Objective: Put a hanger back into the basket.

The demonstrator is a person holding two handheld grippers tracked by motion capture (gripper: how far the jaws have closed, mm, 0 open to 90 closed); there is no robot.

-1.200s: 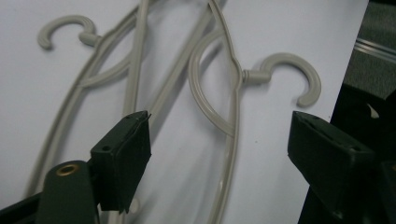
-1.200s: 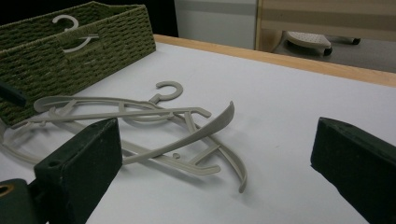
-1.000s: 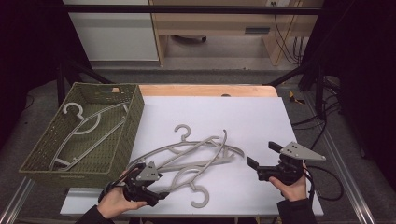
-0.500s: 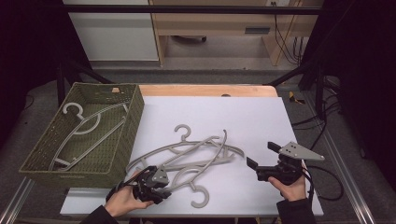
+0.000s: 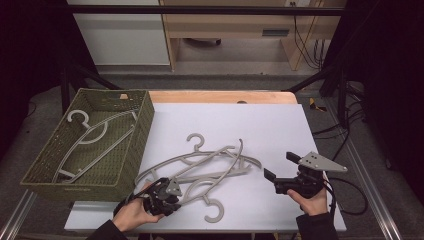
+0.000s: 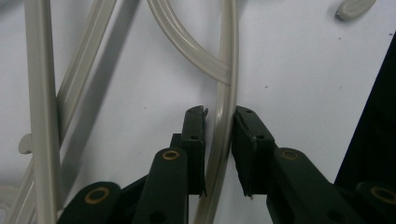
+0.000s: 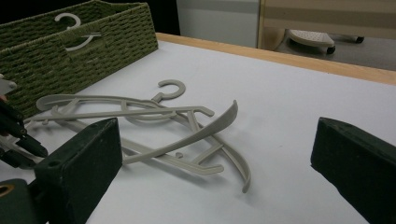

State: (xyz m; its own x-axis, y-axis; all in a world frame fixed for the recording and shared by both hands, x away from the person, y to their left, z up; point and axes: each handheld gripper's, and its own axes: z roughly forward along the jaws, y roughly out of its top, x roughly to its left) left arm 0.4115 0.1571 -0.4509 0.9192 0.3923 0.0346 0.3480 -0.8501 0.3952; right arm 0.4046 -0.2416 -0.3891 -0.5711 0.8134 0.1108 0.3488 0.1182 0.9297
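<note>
Left hand-held gripper (image 6: 219, 140) advanced, straddling hanger (image 6: 223, 116)

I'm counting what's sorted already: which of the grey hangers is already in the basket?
The lone hanger lying in the green woven basket at the left; the others lie tangled on the white table.

tangled hangers (image 5: 210, 167) mid-table, basket (image 5: 127, 165) left, right side open

Hangers (image 5: 210, 165) lie tangled mid-table (image 5: 280, 125), with the basket (image 5: 135, 150) at the left edge holding another hanger (image 5: 95, 135). The left gripper (image 5: 167, 192) sits at the tangle's near-left end, jaws either side of one arm; the right gripper (image 5: 282, 172) is well right.
</note>
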